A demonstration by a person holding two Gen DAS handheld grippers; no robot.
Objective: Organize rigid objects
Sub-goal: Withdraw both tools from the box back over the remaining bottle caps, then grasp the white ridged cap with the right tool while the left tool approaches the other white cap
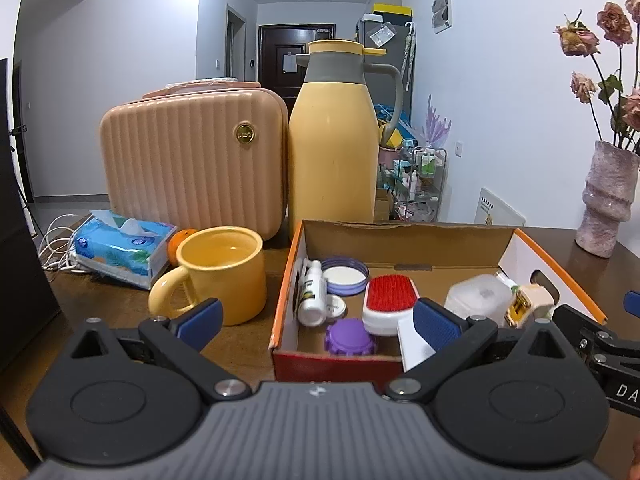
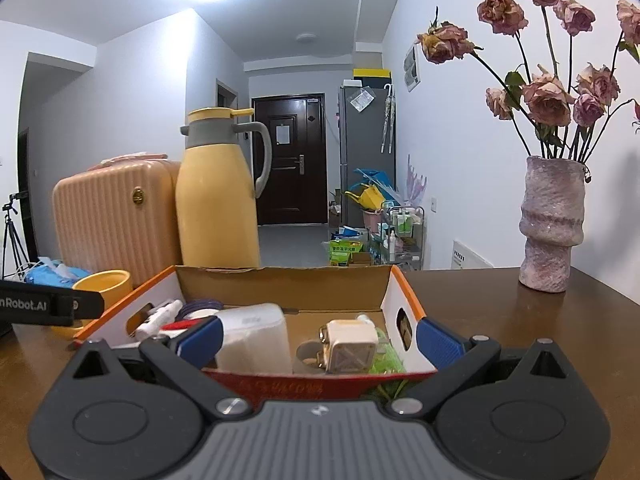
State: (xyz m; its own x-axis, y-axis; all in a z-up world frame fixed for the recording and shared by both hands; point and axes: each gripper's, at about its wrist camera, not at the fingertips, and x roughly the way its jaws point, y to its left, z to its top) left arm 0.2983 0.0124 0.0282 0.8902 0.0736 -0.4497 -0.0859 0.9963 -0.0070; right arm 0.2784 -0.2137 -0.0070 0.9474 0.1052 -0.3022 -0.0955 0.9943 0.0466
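Now both your grippers, left gripper (image 1: 318,320) and right gripper (image 2: 318,338), are spread and empty; the cardboard box (image 1: 408,240) of small items sits just beyond the fingers, the yellow mug (image 1: 222,274) outside your left fingertip (image 1: 200,318); approach its rim squarely.

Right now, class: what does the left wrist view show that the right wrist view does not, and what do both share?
Left wrist only: a purple cap, a red brush and an orange behind the mug.
Right wrist only: a tripod and the vase's full bouquet.
Both: the cardboard box, yellow jug, peach case, yellow mug and vase.
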